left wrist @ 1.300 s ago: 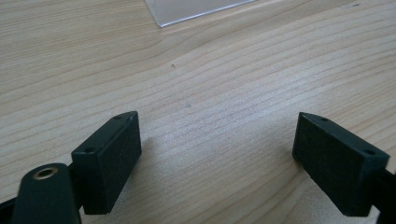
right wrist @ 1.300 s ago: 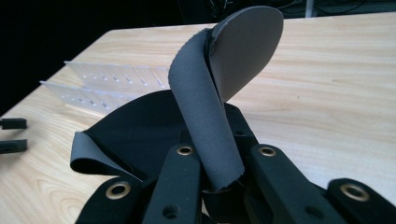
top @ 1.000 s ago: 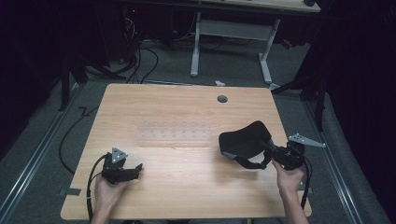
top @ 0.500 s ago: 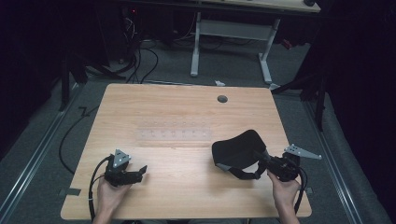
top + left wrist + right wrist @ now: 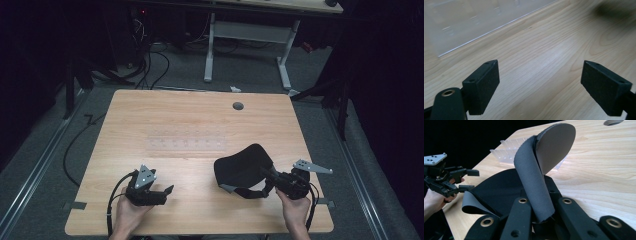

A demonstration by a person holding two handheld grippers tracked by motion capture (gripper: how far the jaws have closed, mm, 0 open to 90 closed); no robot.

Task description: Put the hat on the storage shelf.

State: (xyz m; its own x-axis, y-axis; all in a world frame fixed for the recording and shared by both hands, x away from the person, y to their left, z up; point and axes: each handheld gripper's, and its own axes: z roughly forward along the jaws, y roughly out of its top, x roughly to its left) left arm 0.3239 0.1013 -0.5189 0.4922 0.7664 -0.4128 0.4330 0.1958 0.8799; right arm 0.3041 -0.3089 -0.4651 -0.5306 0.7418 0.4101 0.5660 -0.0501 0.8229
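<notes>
Pale wooden tabletop (image 5: 200,120): the right gripper (image 5: 272,179) clamps a black, floppy rubbery pad's (image 5: 242,167) strap just beyond its jaws, well right of the wide-open, empty left gripper (image 5: 167,190).

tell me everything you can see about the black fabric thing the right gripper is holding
The black eye mask looks like soft, matte padded fabric with a grey strap. It lies on the wooden table at its near right. The right gripper is shut on the strap, which curls upward from the jaws toward a rounded grey end. The mask's broad body spreads flat left of the gripper. The left gripper sits apart, open.
</notes>
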